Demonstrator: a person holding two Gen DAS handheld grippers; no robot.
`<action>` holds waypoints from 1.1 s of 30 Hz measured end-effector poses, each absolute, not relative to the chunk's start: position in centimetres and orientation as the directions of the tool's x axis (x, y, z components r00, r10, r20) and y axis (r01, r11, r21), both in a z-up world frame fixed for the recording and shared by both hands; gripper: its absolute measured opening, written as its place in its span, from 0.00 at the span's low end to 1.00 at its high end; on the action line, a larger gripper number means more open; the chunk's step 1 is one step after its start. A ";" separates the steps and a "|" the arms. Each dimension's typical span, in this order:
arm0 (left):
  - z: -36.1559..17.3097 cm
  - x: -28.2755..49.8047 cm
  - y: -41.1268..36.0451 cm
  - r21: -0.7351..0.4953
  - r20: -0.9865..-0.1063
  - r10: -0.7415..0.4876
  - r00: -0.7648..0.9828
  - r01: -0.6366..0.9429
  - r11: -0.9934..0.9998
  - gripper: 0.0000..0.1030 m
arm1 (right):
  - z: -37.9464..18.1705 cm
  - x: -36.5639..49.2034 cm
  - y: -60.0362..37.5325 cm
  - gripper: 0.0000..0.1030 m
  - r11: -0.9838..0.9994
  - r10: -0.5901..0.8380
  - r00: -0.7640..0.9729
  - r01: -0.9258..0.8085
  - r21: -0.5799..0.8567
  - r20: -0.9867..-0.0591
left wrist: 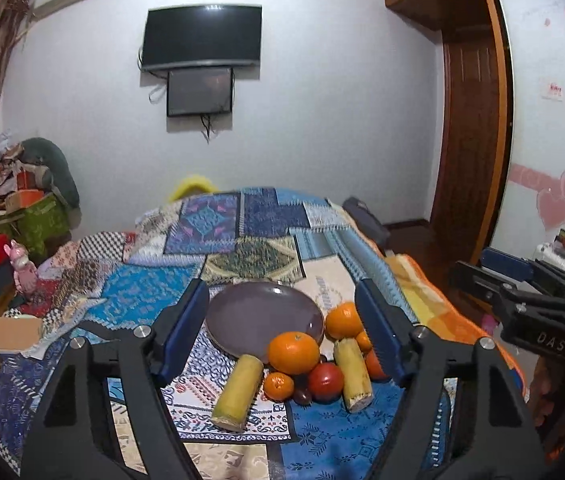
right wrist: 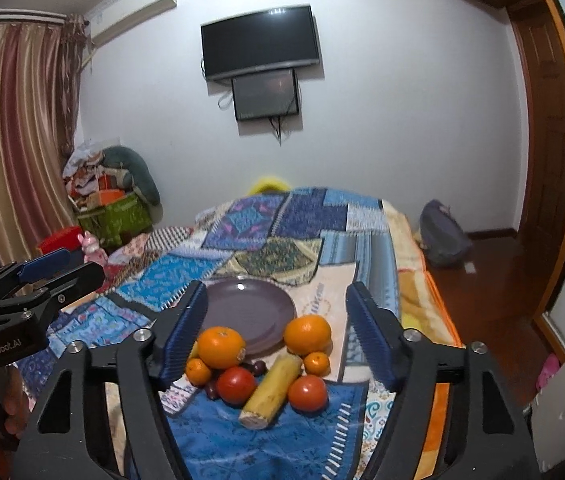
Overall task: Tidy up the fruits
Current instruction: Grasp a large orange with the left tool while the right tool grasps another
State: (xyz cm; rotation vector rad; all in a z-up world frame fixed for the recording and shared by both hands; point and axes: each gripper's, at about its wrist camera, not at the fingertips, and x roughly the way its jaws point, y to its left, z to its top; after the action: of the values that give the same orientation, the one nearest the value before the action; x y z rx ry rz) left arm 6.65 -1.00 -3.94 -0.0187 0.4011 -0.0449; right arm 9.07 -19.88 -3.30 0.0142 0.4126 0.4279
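The left gripper hovers above the bed, jaws wide and holding nothing. Between them lies a purple plate near the bed's middle, with the fruit pile touching its near rim: oranges, tomatoes and sugarcane pieces. The right gripper hangs beside it, jaws equally wide, empty, framing the same pile

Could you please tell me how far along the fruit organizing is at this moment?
Nothing looks done: the purple plate holds no fruit. Nothing is in hand either; the left gripper and right gripper are both open above the pile. Everything is left: the oranges, tomatoes, yellow cane pieces and small dark fruits all lie on the patchwork quilt beside the plate.
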 end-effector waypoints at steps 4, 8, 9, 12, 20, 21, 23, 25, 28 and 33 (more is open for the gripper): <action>-5.7 9.3 -1.1 -0.038 -0.464 -0.072 0.883 0.061 0.997 0.73 | -4.5 10.6 -20.3 0.60 0.910 0.404 0.801 -0.401 0.106 -0.441; -7.7 11.7 -1.2 -0.054 -0.537 -0.093 0.839 0.076 0.996 0.73 | -5.5 12.3 -20.7 0.58 0.909 0.403 0.776 -0.401 0.114 -0.485; -8.2 12.3 -1.2 -0.055 -0.553 -0.096 0.828 0.079 0.995 0.73 | -5.8 12.7 -20.8 0.58 0.909 0.402 0.769 -0.400 0.116 -0.497; -9.5 13.9 -1.4 -0.056 -0.600 -0.105 0.793 0.089 0.994 0.73 | -6.9 13.9 -21.0 0.57 0.907 0.406 0.742 -0.399 0.136 -0.534; -13.1 17.9 -1.5 -0.059 -0.703 -0.106 0.703 0.090 0.994 0.73 | -8.9 16.9 -20.4 0.56 0.902 0.406 0.683 -0.405 0.147 -0.608; -13.6 18.3 -1.5 -0.058 -0.715 -0.103 0.691 0.088 0.994 0.73 | -9.1 17.3 -20.4 0.56 0.902 0.405 0.677 -0.406 0.147 -0.615; -14.3 19.2 -1.4 -0.065 -0.730 -0.110 0.674 0.092 0.994 0.73 | -9.6 17.9 -20.2 0.56 0.900 0.407 0.664 -0.409 0.151 -0.627; -15.0 19.9 -1.4 -0.069 -0.744 -0.118 0.658 0.101 0.993 0.73 | -10.1 18.5 -20.1 0.56 0.898 0.411 0.648 -0.409 0.162 -0.641; -15.7 20.7 -1.6 -0.064 -0.758 -0.124 0.640 0.115 0.991 0.73 | -10.9 19.5 -19.9 0.56 0.894 0.421 0.621 -0.408 0.186 -0.662; -16.9 22.0 -1.6 -0.070 -0.774 -0.126 0.621 0.113 0.991 0.73 | -12.0 21.0 -19.4 0.56 0.889 0.427 0.584 -0.411 0.202 -0.691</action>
State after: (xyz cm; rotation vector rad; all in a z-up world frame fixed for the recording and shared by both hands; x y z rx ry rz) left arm 21.96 -1.62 -16.90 -0.0151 0.8902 -0.1373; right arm 20.98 -19.37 -12.02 0.0205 0.8113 0.4890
